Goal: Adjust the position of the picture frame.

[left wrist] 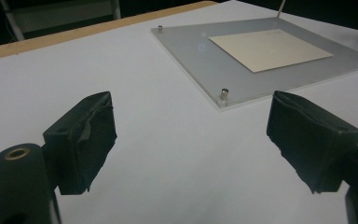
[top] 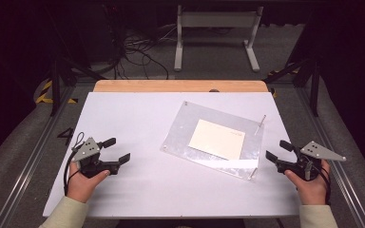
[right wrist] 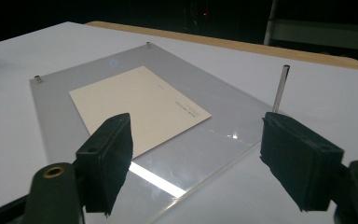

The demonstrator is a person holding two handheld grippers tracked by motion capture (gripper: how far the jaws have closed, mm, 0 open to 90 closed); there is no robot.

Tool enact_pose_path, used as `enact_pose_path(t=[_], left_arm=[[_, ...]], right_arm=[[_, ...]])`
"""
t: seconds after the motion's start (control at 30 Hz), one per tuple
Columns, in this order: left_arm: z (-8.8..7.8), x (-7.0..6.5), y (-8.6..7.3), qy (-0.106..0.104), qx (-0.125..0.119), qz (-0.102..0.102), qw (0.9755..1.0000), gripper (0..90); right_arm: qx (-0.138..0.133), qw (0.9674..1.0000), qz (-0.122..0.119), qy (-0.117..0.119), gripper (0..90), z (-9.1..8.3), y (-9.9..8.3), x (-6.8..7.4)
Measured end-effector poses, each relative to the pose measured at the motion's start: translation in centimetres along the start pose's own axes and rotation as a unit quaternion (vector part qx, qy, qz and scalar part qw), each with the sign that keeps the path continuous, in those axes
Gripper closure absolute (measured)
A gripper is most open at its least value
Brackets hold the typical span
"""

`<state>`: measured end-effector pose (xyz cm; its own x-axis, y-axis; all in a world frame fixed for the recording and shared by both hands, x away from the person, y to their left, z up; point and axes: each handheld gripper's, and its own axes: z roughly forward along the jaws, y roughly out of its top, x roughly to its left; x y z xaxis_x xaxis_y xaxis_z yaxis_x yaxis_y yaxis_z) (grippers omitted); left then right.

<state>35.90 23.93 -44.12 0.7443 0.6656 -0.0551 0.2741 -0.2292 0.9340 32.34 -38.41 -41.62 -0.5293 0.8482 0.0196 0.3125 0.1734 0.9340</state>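
Left gripper (top: 119, 149): held low over the bare near-left part of the white table (top: 138, 185), jaws spread wide with nothing between them, pointing toward the plate.
Right gripper (top: 278, 150): at the table's right edge, just beside the plate's near right corner, jaws wide apart and empty.
Clear plate (top: 190, 128): a see-through acrylic sheet lying flat, turned at an angle, right of the table's middle.
Card (top: 217, 138): cream sheet lying in the plate's middle, small print along one edge.
High view: both hands, the pale sleeves, the wooden strip (top: 180, 86) at the far edge, cables on the floor beyond.
Left gripper view: a short metal stud (left wrist: 223, 93) at the plate's nearest corner, another at the far corner.
Right gripper view: a thin upright metal pin (right wrist: 282, 86) at a plate corner and a bright glare stripe on the near edge.
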Motion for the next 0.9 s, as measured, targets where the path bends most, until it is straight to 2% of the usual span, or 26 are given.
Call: enact_pose_path(t=[0.13,0.2,0.53,0.63,0.73,0.77,0.83,0.87,0.9], left_arm=[[0.1,-0.1,0.1,-0.002,0.0,0.002,1.0,16.3],[0.3,-0.3,0.3,-0.005,0.0,0.002,1.0,16.3],[0.9,-0.7,0.9,-0.014,0.002,0.009,0.9999,16.4],[1.1,-0.8,1.1,-0.018,0.006,0.011,0.9998,16.4],[1.2,-0.9,1.2,-0.022,0.007,0.015,0.9996,16.4],[1.3,-0.9,1.2,-0.021,0.007,0.015,0.9997,16.4],[1.4,-0.9,1.2,-0.022,0.007,0.012,0.9997,16.4],[1.5,-0.8,1.2,-0.024,0.007,0.012,0.9996,16.4],[1.5,-0.8,1.2,-0.027,0.006,0.006,0.9996,16.4]], right_arm=[[-0.003,1.0,-0.009,0.001,27.6,-0.3,0.3,0.2],[-0.002,0.9999,-0.012,0.009,31.1,-0.5,0.5,0.4],[0.009,0.9991,-0.034,0.022,31.4,-1.3,1.2,1.8],[0.011,0.9987,-0.035,0.035,31.3,-1.5,1.4,2.3],[0.023,0.9971,-0.043,0.058,35.3,-1.7,1.4,3.0],[0.023,0.9971,-0.043,0.058,35.3,-1.7,1.4,3.0],[0.038,0.995,-0.057,0.073,40.5,-1.6,1.2,3.5],[0.052,0.9929,-0.062,0.088,42.9,-1.4,1.0,3.7],[0.052,0.9929,-0.062,0.088,42.9,-1.4,1.0,3.7]])
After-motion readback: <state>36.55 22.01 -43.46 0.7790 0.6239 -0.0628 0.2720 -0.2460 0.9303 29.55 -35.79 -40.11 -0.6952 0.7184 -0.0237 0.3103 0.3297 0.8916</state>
